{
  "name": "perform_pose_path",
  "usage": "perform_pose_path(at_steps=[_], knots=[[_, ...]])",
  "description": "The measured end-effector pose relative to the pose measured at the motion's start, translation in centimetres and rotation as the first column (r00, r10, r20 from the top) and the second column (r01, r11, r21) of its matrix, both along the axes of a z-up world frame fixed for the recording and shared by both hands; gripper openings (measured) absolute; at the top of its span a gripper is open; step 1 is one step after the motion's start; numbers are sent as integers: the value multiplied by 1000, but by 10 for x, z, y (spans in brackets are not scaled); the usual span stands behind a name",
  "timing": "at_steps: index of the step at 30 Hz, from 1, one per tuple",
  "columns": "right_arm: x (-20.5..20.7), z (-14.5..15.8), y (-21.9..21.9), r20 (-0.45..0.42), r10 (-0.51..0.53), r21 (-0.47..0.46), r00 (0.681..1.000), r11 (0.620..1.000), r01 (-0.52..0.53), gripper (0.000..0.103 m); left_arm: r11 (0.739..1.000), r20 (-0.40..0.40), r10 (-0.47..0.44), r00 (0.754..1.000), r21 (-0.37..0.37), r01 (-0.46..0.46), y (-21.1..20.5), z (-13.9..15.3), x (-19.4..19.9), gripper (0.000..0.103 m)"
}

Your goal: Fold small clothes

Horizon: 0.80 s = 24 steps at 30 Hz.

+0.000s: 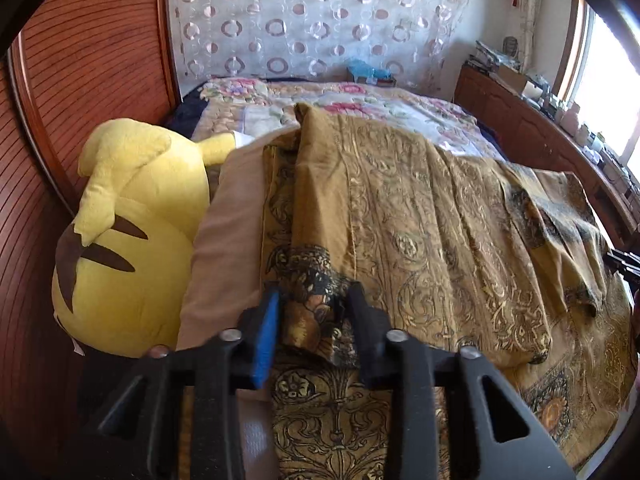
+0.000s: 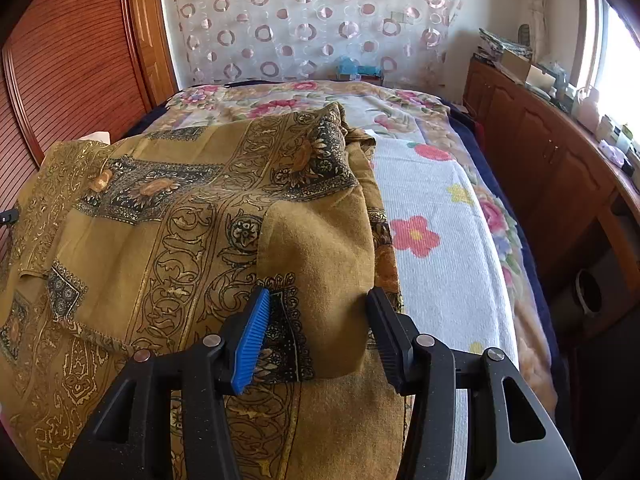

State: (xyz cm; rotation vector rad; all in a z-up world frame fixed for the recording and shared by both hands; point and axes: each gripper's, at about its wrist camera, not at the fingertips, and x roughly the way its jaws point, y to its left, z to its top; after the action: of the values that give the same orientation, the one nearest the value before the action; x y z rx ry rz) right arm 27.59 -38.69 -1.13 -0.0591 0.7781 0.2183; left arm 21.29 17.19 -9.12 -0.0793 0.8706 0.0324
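A mustard-gold garment (image 1: 420,216) with black and gold ornament print lies spread on the bed, partly folded over itself. It also shows in the right wrist view (image 2: 180,216). My left gripper (image 1: 314,308) has its jaws apart around a bunched dark-patterned edge of the garment (image 1: 316,300). My right gripper (image 2: 318,320) is open, its jaws on either side of a folded-over flap of the garment (image 2: 320,256) near the bed's right side.
A big yellow plush toy (image 1: 132,240) lies at the bed's left by a wooden wardrobe (image 1: 80,60). A floral blanket (image 2: 440,216) covers the bed. A wooden cabinet (image 2: 540,152) with clutter runs along the right under a window. A patterned curtain (image 2: 312,20) hangs behind.
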Motion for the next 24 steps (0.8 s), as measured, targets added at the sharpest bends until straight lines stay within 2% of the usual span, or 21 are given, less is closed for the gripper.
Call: perform_pose_path(at_steps=[2,3,5,7,8,10,18,24], knots=[[2,-4,2,2,0,-3,1000,1000,0,52,1000,-7,-17,1000,15,17,-3,-1,-1,24],[10,-19,9,3,4,-3,1000,1000,-4,52,999,-7,-25,1000,21,25,-5,0,-2,18],[13,-29,16,12,26,6,1000,1000,-26,44,999,-2,-29,1000,25,29,-6,2,-3,9],[12,-30,20,27,47,-15,999,999,-46,19,999,-3,-25,1000,31,25,-8,5,-3,5],[11,-30,19,34,46,-16,998,999,-46,12,999,2,-24,1000,34,24,-10,8,-4,4],[9,-28,16,48,60,5,997,998,-60,6,999,31,-34,999,31,33,-14,16,-9,3],[-20,6,1,149,77,82,986,993,-89,3,997,183,-76,980,5,77,-40,67,-60,2],[-54,26,-11,199,102,104,975,987,-124,3,994,232,-98,968,-27,107,-48,83,-104,2]])
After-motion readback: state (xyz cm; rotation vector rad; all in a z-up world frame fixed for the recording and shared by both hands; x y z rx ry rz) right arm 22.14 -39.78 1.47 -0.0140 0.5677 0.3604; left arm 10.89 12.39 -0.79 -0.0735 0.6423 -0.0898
